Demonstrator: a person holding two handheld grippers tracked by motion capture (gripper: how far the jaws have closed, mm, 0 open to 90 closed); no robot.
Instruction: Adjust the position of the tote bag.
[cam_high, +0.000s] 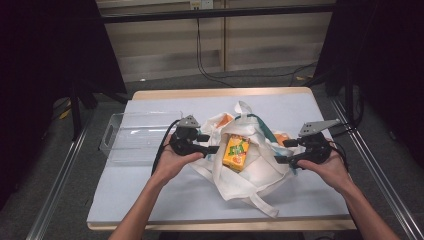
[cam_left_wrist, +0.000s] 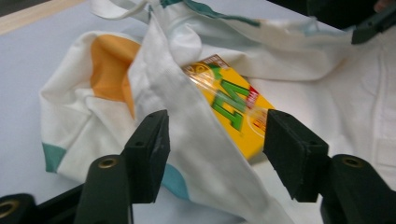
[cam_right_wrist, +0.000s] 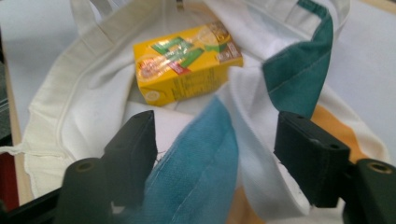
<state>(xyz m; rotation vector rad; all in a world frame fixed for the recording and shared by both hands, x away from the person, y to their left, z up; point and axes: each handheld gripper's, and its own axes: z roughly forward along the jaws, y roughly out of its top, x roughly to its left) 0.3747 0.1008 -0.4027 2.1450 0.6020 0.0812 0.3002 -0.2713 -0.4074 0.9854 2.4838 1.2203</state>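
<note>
A white cloth bag (cam_high: 248, 176) with orange and teal patches lies crumpled in the middle of the table. A yellow drink carton (cam_high: 236, 152) rests flat in its open mouth. My left gripper (cam_high: 214, 149) is at the bag's left edge. In the left gripper view its jaws (cam_left_wrist: 215, 140) stand apart over a white fold of the bag (cam_left_wrist: 187, 116), with the carton (cam_left_wrist: 236, 105) just beyond. My right gripper (cam_high: 281, 152) is at the bag's right side. Its jaws (cam_right_wrist: 215, 140) are open around a loose blue fold (cam_right_wrist: 201, 158), and the carton (cam_right_wrist: 184, 63) lies farther in.
A clear plastic tray (cam_high: 135, 137) stands on the pale mat (cam_high: 150, 195) left of the bag, close to my left hand. The bag's handles (cam_high: 260, 205) trail toward the table's near edge. Black curtains flank the table.
</note>
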